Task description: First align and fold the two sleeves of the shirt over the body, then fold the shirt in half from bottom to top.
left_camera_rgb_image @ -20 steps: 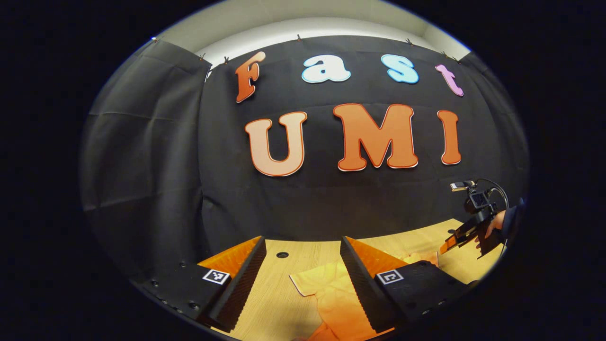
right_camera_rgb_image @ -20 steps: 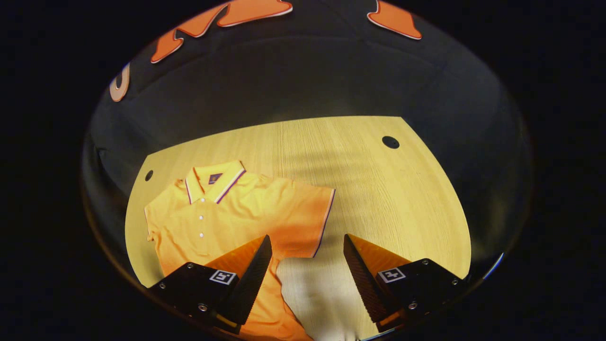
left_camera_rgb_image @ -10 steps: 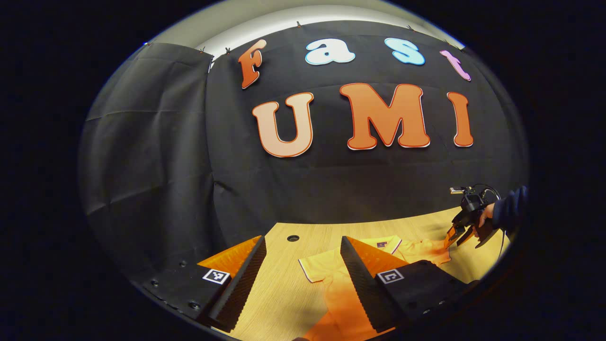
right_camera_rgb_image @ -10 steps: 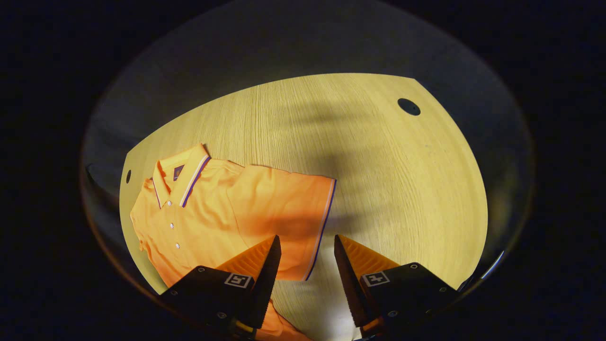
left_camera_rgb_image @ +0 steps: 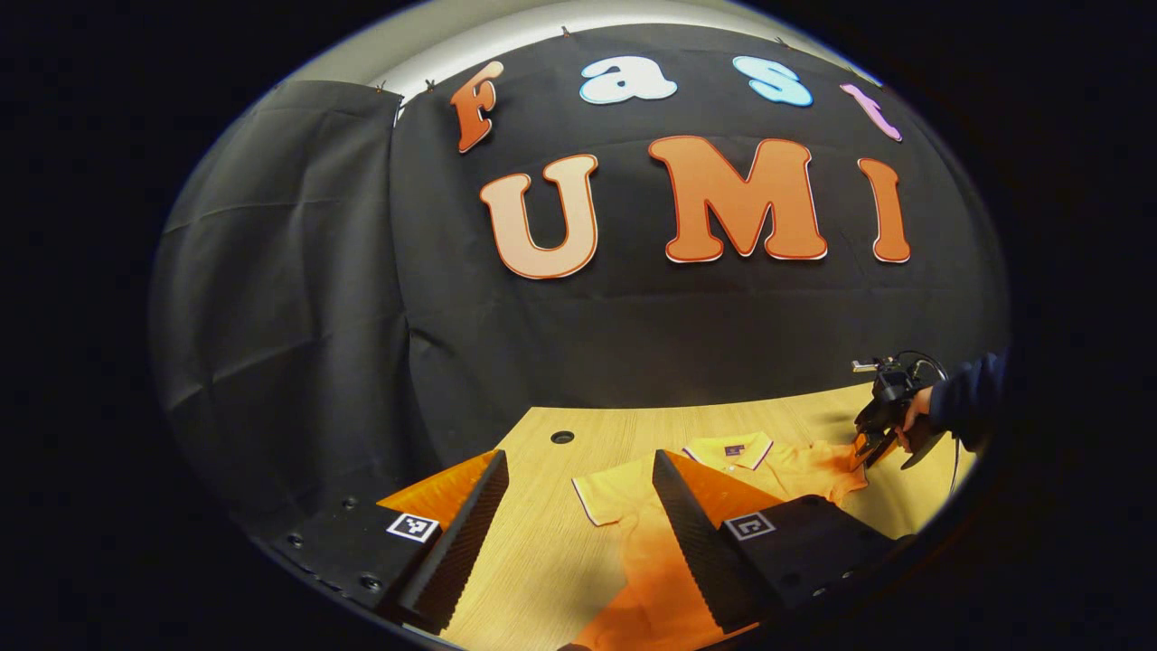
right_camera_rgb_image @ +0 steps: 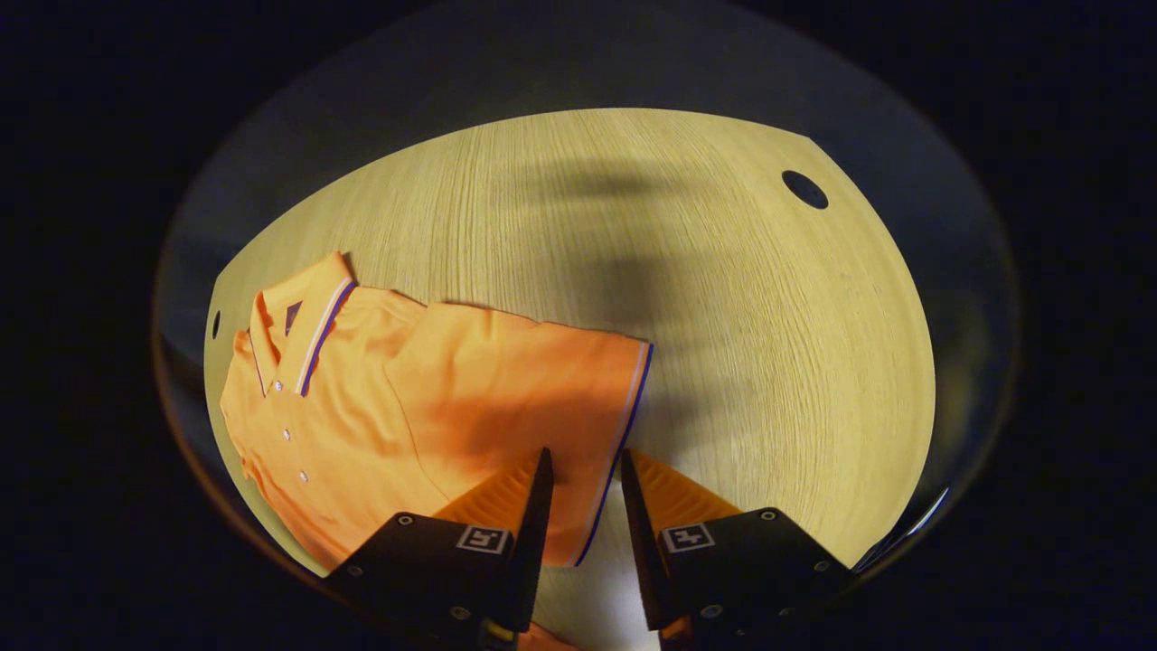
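An orange polo shirt [right_camera_rgb_image: 407, 407] lies flat on the wooden table [right_camera_rgb_image: 723, 298], collar [right_camera_rgb_image: 307, 316] at the left and buttons up. Its right sleeve [right_camera_rgb_image: 578, 380] spreads outward, ending in a striped cuff. My right gripper [right_camera_rgb_image: 585, 461] hovers low over that cuff, its fingers narrowed to a small gap with the cuff edge running between them, not pressed. In the left gripper view my left gripper [left_camera_rgb_image: 580, 459] stands wide open above the shirt's [left_camera_rgb_image: 624, 493] other sleeve, holding nothing. The right gripper [left_camera_rgb_image: 870, 441] appears there at the far sleeve.
A hand [left_camera_rgb_image: 911, 418] in a dark sleeve holds the right gripper. The table has round holes [right_camera_rgb_image: 804, 190] [left_camera_rgb_image: 562, 437] near its far corners. Bare wood stretches to the right of the shirt. Black cloth walls the table's back and left side.
My right gripper has dropped closer to the sleeve cuff and its fingers have narrowed from wide apart to a small gap. The left gripper's view has shifted, showing more of the shirt.
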`<state>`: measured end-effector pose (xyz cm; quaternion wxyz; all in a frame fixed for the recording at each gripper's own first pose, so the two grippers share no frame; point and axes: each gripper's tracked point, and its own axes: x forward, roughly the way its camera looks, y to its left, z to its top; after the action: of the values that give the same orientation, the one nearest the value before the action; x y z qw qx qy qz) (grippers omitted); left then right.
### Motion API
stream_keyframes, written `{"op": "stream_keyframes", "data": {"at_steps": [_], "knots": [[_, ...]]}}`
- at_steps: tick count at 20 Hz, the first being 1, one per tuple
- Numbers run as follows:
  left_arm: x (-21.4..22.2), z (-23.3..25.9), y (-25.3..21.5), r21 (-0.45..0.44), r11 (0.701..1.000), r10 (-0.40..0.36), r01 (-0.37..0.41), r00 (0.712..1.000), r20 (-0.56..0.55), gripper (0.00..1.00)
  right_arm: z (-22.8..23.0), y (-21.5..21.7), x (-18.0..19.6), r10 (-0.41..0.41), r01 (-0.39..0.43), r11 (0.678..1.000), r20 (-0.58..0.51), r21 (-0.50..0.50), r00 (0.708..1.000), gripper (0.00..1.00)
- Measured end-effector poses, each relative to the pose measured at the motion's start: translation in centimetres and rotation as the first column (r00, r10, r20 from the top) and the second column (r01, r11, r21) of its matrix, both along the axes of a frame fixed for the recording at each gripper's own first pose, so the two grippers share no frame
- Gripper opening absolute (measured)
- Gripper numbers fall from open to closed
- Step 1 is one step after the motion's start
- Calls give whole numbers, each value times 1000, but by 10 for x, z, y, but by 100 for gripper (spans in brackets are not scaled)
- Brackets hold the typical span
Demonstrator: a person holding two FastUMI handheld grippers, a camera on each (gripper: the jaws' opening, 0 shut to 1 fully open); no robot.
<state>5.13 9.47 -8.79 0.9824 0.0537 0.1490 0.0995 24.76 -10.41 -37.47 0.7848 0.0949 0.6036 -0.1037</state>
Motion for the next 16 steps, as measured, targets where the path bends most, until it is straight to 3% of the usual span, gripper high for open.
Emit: {"op": "stream_keyframes", "data": {"at_steps": [1, 2, 3, 4, 8, 12, 16], "knots": [[1, 1, 1, -5, 1000, 0, 0, 1000, 0, 99, 1, 1, 0, -11, 11, 1000, 0, 7, 1000, 42], [2, -1, -1, -9, 1000, 1, -1, 1000, -4, 98, 3, 4, 1, -4, 4, 1000, 11, 22, 1000, 17], [2, -3, 0, -12, 1000, 1, -2, 1000, -8, 98, 6, 3, 5, -23, 22, 999, 23, 46, 999, 17], [1, -3, 2, -14, 1000, 1, -1, 1000, -11, 98, 11, 10, 6, -47, 43, 995, 37, 94, 998, 5], [0, -8, 9, -25, 1000, 16, -16, 1000, -15, 99, 36, 32, 23, -46, 24, 986, 133, 167, 990, 4], [0, -15, 14, -13, 1000, 21, -22, 999, -33, 99, 61, 49, 28, 10, -35, 989, 172, 146, 985, 4], [6, -24, 13, -24, 999, 19, -21, 998, -60, 98, 76, 89, 36, 31, -75, 974, 203, 212, 979, 4]]}}
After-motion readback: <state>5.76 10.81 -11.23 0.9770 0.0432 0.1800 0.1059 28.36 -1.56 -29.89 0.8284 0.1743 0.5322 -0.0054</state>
